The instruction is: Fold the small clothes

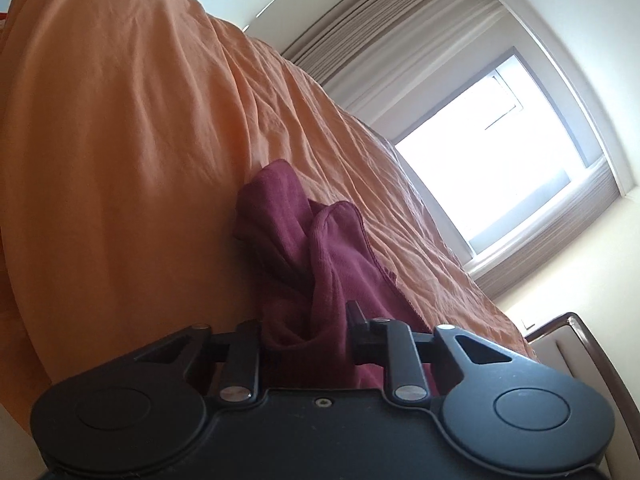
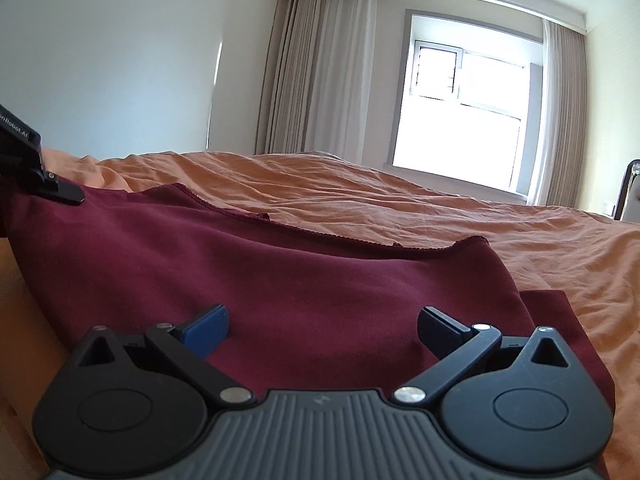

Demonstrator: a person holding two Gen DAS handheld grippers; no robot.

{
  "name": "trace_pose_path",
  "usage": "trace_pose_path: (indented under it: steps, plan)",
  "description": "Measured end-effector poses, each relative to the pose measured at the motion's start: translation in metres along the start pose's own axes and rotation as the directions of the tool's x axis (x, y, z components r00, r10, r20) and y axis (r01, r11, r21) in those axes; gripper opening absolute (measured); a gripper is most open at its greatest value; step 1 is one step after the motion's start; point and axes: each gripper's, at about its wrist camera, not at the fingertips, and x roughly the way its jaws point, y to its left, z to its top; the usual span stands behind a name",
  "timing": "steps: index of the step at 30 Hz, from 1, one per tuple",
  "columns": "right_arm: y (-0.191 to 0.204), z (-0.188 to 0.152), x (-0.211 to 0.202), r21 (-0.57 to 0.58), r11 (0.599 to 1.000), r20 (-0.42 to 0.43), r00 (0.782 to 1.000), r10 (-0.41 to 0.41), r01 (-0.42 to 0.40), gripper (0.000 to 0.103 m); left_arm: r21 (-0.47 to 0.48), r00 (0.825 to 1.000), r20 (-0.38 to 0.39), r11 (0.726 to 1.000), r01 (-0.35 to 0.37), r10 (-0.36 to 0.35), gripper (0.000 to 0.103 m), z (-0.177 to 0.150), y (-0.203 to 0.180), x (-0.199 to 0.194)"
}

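Note:
A maroon cloth (image 1: 320, 240) lies on the orange bedsheet (image 1: 120, 160), and this view is rolled sideways. My left gripper (image 1: 304, 324) is shut on a bunched fold of the cloth, which rises in wrinkles between its fingers. In the right wrist view the same maroon cloth (image 2: 280, 280) spreads flat across the bed, its hemmed edge running along the far side. My right gripper (image 2: 322, 320) hovers open over the cloth's near part, with the blue pad (image 2: 212, 320) and the dark finger spread wide apart. The left gripper (image 2: 60, 192) pinches the cloth's far left corner.
The rumpled orange bedsheet (image 2: 480, 220) stretches toward a bright window (image 2: 460, 120) with beige curtains (image 2: 320, 72). A chair frame (image 2: 628, 188) stands at the bed's right edge. A pale wooden surface (image 2: 16, 300) shows at the near left.

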Motion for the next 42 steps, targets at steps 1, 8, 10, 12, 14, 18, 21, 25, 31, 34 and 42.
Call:
trace_pose_path:
  steps: [1, 8, 10, 12, 14, 18, 21, 25, 31, 34, 42]
  plan:
    - [0.000, 0.000, -0.001, 0.002, 1.000, 0.002, 1.000, 0.000, 0.000, 0.103, 0.011, 1.000, 0.012, 1.000, 0.009, -0.009, 0.015, 0.002, -0.004, -0.001]
    - [-0.006, -0.007, -0.023, -0.017, 0.999, 0.055, 0.998, -0.026, 0.027, 0.103, 0.215, 0.996, 0.042, 0.974, 0.070, -0.081, 0.012, 0.007, -0.061, 0.000]
    - [-0.012, -0.013, -0.037, -0.023, 1.000, 0.099, 0.995, -0.013, 0.016, 0.103, 0.309, 0.991, 0.007, 0.943, 0.125, -0.133, 0.012, 0.007, -0.088, 0.003]
    - [-0.019, -0.022, -0.055, -0.025, 0.999, 0.142, 0.990, -0.016, 0.020, 0.103, 0.434, 0.977, -0.084, 0.876, 0.211, -0.194, 0.012, 0.003, -0.122, 0.010]
    - [-0.028, -0.034, -0.074, -0.020, 0.999, 0.158, 0.987, -0.037, 0.041, 0.103, 0.572, 0.956, -0.187, 0.766, 0.293, -0.226, 0.012, -0.011, -0.159, 0.015]
    - [-0.042, -0.058, -0.109, -0.009, 0.996, 0.149, 0.985, -0.087, 0.090, 0.103, 0.723, 0.903, -0.351, 0.540, 0.430, -0.249, 0.012, -0.060, -0.219, 0.023]
    - [-0.046, -0.070, -0.128, -0.034, 0.991, 0.119, 0.985, -0.125, 0.130, 0.103, 0.711, 0.843, -0.483, 0.457, 0.535, -0.237, 0.012, -0.101, -0.244, 0.033]
    - [-0.052, -0.082, -0.141, -0.026, 0.988, 0.089, 0.984, -0.151, 0.154, 0.103, 0.716, 0.797, -0.586, 0.365, 0.595, -0.147, 0.016, -0.157, -0.247, 0.047]
    - [-0.056, -0.084, -0.142, 0.013, 0.985, 0.080, 0.982, -0.172, 0.171, 0.103, 0.670, 0.770, -0.627, 0.421, 0.611, -0.120, 0.038, -0.168, -0.238, 0.055]
    - [-0.063, -0.082, -0.142, 0.069, 0.981, 0.078, 0.979, -0.188, 0.182, 0.103, 0.638, 0.752, -0.645, 0.445, 0.628, -0.136, 0.054, -0.162, -0.236, 0.051]
    - [-0.070, -0.085, -0.148, 0.141, 0.971, 0.043, 0.979, -0.199, 0.191, 0.103, 0.607, 0.744, -0.646, 0.478, 0.634, -0.167, 0.079, -0.152, -0.236, 0.034]
